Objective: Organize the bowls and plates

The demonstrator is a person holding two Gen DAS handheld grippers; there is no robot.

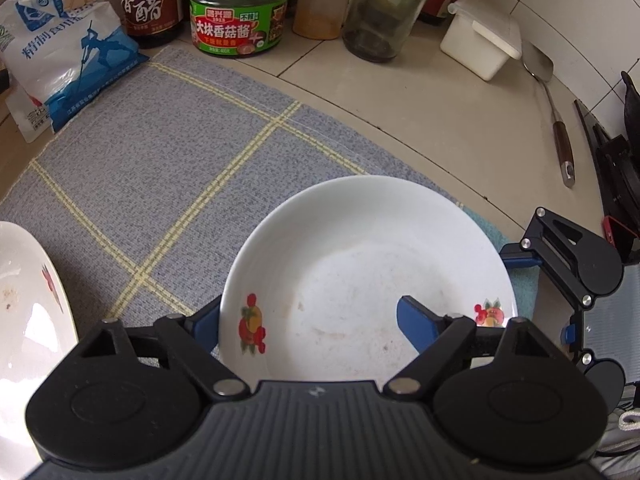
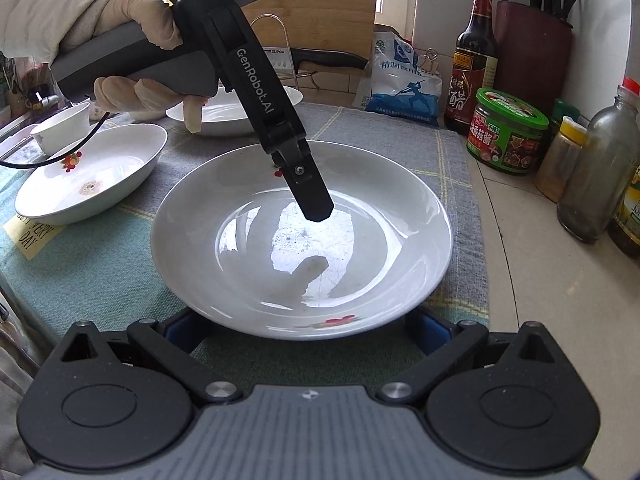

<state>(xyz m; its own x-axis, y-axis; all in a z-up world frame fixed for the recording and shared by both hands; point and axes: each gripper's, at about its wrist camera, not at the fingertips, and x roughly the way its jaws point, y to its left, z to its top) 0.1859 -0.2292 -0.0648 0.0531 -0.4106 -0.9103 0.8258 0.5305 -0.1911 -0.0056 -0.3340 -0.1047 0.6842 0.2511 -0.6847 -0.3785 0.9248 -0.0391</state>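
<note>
A white plate [image 2: 302,240] with small fruit motifs on its rim is seen lying flat on the grey checked cloth [image 1: 160,152] that covers this part of the counter [image 1: 420,112]. The coming move is judged to turn on how the plate sits between the two claws. From the left claw [image 1: 308,320] the plate lies straight ahead and just below: one blue finger [image 1: 418,326] is held over the inside of the plate, while the other is partly hidden outside and under the rim on the opposite side. The rim is thus straddled, but the fingers are spread wide and no pinch is seen; this claw is released and nothing is gripped by it. In the right wrist view that finger is seen pointing down into the plate's well, apparently not yet touching it.

The right claw [image 2: 304,332] is set low at the near edge of the same plate, its fingers spread to either side below the rim; it too is released and holds nothing. Being round, the plate has no long axis to be lined up with. The left claw is judged the nearer to a grip.

A second decorated plate [image 2: 92,172], a third plate [image 2: 236,110] and a small bowl [image 2: 62,126] are seen beyond, well apart from both claws.
</note>
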